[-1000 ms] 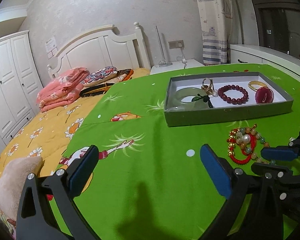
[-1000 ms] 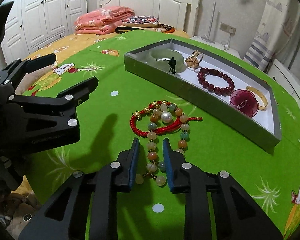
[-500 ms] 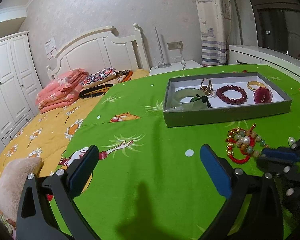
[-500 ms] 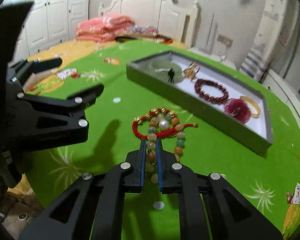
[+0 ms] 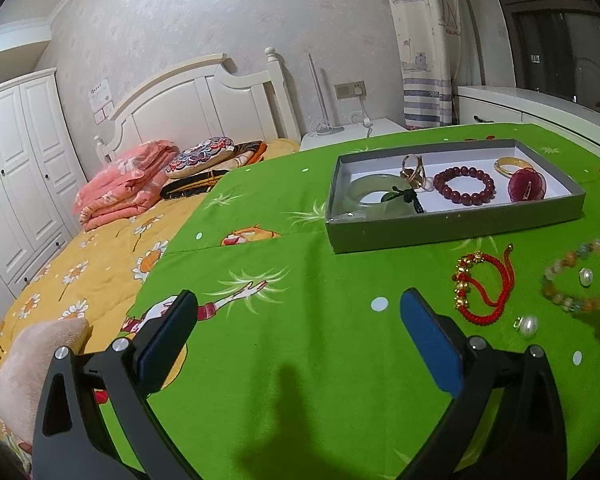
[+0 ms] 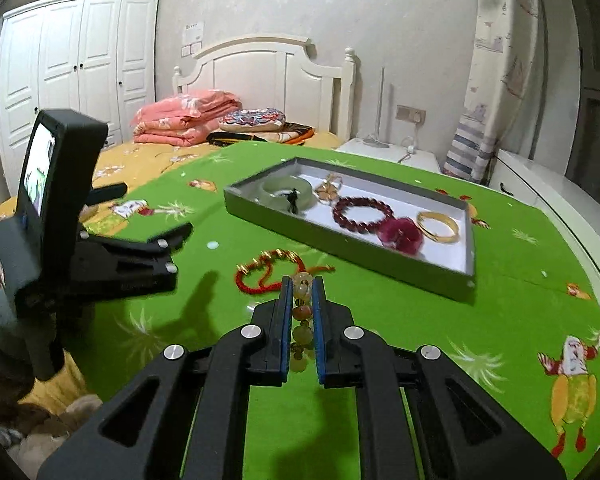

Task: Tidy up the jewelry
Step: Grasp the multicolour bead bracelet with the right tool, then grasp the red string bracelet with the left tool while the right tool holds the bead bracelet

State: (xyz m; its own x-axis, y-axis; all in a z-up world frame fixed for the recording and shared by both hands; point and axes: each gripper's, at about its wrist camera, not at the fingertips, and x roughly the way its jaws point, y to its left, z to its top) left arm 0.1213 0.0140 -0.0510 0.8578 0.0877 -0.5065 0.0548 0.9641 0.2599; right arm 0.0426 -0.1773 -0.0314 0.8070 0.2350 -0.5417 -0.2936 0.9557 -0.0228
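My right gripper (image 6: 302,284) is shut on a bracelet of mixed pale beads (image 6: 302,311), held just above the green cloth. In the left wrist view that bracelet (image 5: 558,298) hangs blurred at the right edge. A red cord bracelet with gold beads (image 6: 260,276) (image 5: 484,288) lies on the cloth, and a loose pearl (image 5: 527,325) rests near it. The grey tray (image 6: 340,248) (image 5: 440,232) holds a jade bangle (image 6: 286,192), a dark red bead bracelet (image 6: 362,210), a magenta flower (image 6: 400,232) and a gold bangle (image 6: 438,226). My left gripper (image 5: 296,320) (image 6: 152,209) stands open over bare cloth.
A bed with a yellow quilt (image 5: 80,280) and a folded pink blanket (image 5: 124,188) borders the table's left side. The table's rounded edge (image 6: 592,264) runs along the right, beside a white cabinet (image 6: 548,188). A white wardrobe (image 6: 80,68) stands behind.
My right gripper has shut on the mixed bead bracelet and lifted it clear of the red cord bracelet. A pearl now lies alone on the cloth. The left gripper has barely moved.
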